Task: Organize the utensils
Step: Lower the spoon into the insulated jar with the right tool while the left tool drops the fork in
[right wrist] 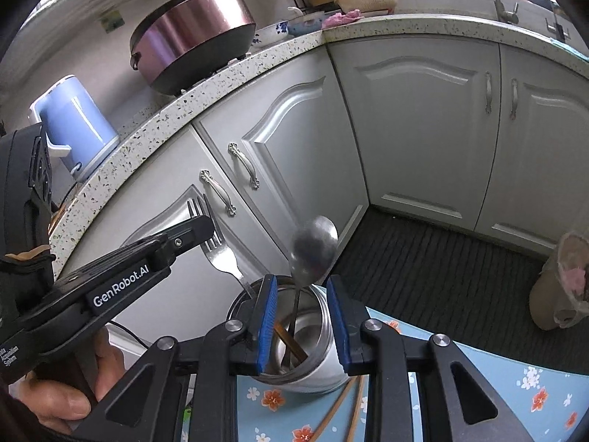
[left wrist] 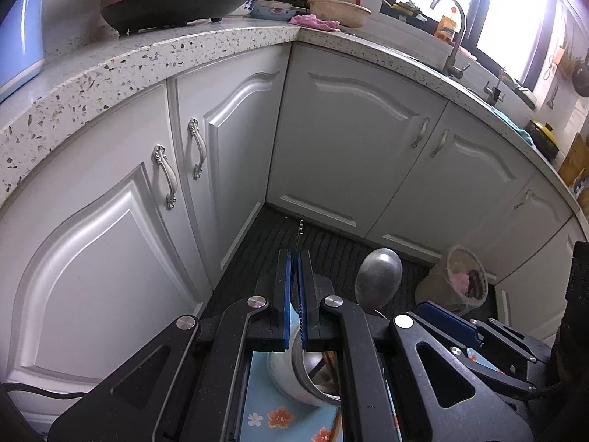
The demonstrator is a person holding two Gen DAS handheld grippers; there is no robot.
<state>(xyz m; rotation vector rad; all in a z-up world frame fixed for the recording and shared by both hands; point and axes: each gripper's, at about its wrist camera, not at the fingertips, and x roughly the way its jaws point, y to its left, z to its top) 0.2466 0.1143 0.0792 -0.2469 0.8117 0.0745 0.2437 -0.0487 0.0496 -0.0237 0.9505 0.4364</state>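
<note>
A steel cup (right wrist: 313, 379) stands on a blue floral cloth (right wrist: 497, 379). My left gripper (right wrist: 206, 221) is shut on a fork (right wrist: 219, 246) just below its tines; the fork's handle slants down to the cup's rim. In the left wrist view the fork (left wrist: 301, 225) shows edge-on between the closed pads of the left gripper (left wrist: 294, 256), above the cup (left wrist: 291, 379). A spoon (right wrist: 314, 248) stands bowl-up in the cup beside a brown chopstick (right wrist: 291, 342). My right gripper (right wrist: 301, 281) is open, its pads either side of the spoon's thin handle without touching it.
More chopsticks (right wrist: 353, 409) lie on the cloth by the cup. White cabinet doors (right wrist: 294, 140) and a speckled countertop (right wrist: 206, 84) curve behind, carrying a blue kettle (right wrist: 77, 125) and a pink cooker (right wrist: 195, 33). A bagged bin (right wrist: 559, 280) stands on the dark floor mat.
</note>
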